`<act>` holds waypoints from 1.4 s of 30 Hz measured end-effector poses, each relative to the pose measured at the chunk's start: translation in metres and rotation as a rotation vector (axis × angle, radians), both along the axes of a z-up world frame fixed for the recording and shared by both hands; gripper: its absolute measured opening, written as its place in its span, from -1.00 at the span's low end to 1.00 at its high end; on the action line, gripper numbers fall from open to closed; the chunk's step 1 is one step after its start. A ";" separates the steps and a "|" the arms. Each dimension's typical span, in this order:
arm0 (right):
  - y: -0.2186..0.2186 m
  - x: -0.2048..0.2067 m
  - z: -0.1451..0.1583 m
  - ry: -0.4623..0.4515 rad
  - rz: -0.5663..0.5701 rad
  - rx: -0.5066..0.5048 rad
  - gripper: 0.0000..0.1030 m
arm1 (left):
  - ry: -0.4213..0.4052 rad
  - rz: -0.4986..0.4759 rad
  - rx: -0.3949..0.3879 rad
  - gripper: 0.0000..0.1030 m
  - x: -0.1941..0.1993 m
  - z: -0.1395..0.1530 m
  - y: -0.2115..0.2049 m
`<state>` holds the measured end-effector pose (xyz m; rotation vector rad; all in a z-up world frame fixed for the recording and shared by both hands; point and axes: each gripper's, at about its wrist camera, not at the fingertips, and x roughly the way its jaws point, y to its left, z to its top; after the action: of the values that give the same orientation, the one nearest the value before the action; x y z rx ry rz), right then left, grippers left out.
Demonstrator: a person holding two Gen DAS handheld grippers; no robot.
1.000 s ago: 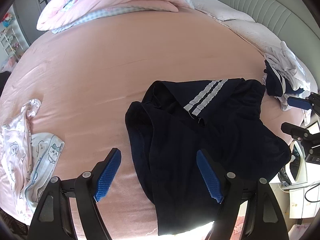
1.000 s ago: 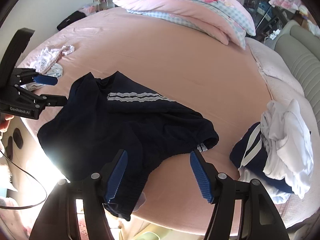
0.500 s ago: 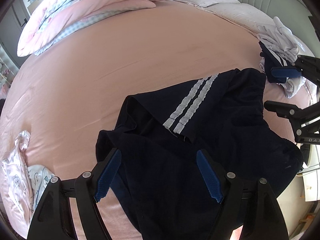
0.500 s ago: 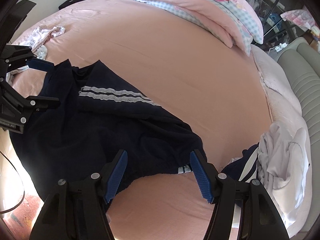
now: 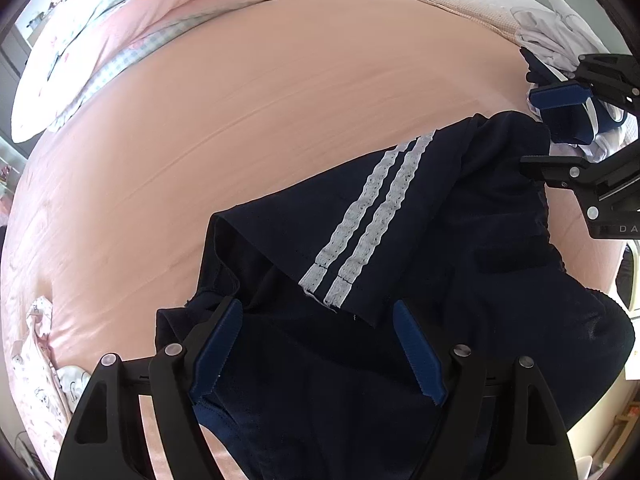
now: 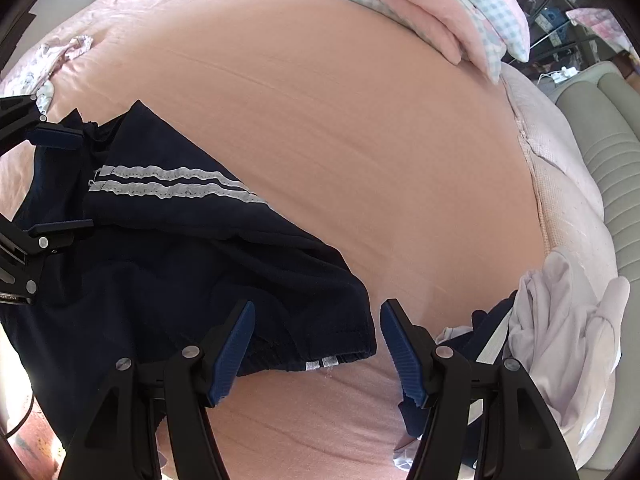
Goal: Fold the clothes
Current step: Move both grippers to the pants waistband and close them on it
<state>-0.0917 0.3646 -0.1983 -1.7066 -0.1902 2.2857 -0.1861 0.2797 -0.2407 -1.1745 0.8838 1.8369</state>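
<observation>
A crumpled navy garment [image 5: 420, 264] with two white stripes [image 5: 360, 216] lies on the pink bed sheet [image 5: 240, 120] near the bed's front edge. My left gripper [image 5: 316, 344] hangs open just above its left part, blue pads apart, nothing gripped. In the right wrist view the same navy garment [image 6: 180, 264] spreads to the left, and my right gripper [image 6: 316, 344] is open over its elastic hem corner [image 6: 344, 352]. Each gripper shows in the other's view: the right gripper [image 5: 556, 132] at the garment's right end, the left gripper [image 6: 60, 180] at its left end.
A heap of white and navy clothes [image 6: 552, 336] lies at the bed's right side. A pale printed garment [image 5: 36, 364] sits at the left edge. A pink and checked duvet [image 5: 140, 28] is piled at the back, beside a green padded headboard [image 6: 600, 136].
Both grippers have come down and closer over the navy garment, which now fills more of each view. Their jaws stay equally wide. The garment itself has not moved.
</observation>
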 end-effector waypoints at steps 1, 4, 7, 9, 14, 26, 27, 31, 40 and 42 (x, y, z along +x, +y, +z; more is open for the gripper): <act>0.000 -0.002 -0.001 -0.008 0.007 0.001 0.26 | 0.007 -0.006 -0.007 0.50 0.000 -0.001 0.002; 0.000 -0.008 -0.006 -0.033 0.029 0.004 0.26 | 0.026 -0.025 -0.030 0.50 0.002 -0.006 0.008; 0.002 -0.014 -0.012 -0.060 0.035 0.027 0.26 | 0.037 -0.047 -0.053 0.50 0.003 -0.012 0.014; 0.004 -0.017 -0.017 -0.076 0.042 0.047 0.26 | 0.041 -0.064 -0.066 0.50 0.005 -0.014 0.018; 0.005 -0.021 -0.024 -0.094 0.065 0.080 0.26 | 0.054 -0.102 -0.096 0.50 0.008 -0.016 0.026; 0.008 -0.021 -0.037 -0.113 0.072 0.019 0.25 | 0.118 -0.141 -0.193 1.00 0.009 -0.029 0.043; 0.008 -0.020 -0.037 -0.111 0.074 0.015 0.25 | 0.128 -0.150 -0.200 1.00 0.011 -0.030 0.045; 0.005 -0.016 -0.038 -0.091 0.075 0.017 0.25 | 0.201 -0.203 -0.214 1.00 0.023 -0.030 0.048; -0.009 -0.003 -0.037 -0.029 0.044 0.041 0.25 | 0.428 -0.307 -0.253 1.00 0.062 -0.036 0.054; -0.009 -0.001 -0.036 -0.021 0.020 0.023 0.25 | 0.461 -0.326 -0.255 1.00 0.069 -0.037 0.054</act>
<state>-0.0923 0.3555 -0.2343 -1.7255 -0.2374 2.2717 -0.1173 0.3341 -0.2776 -0.6964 1.5108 1.7810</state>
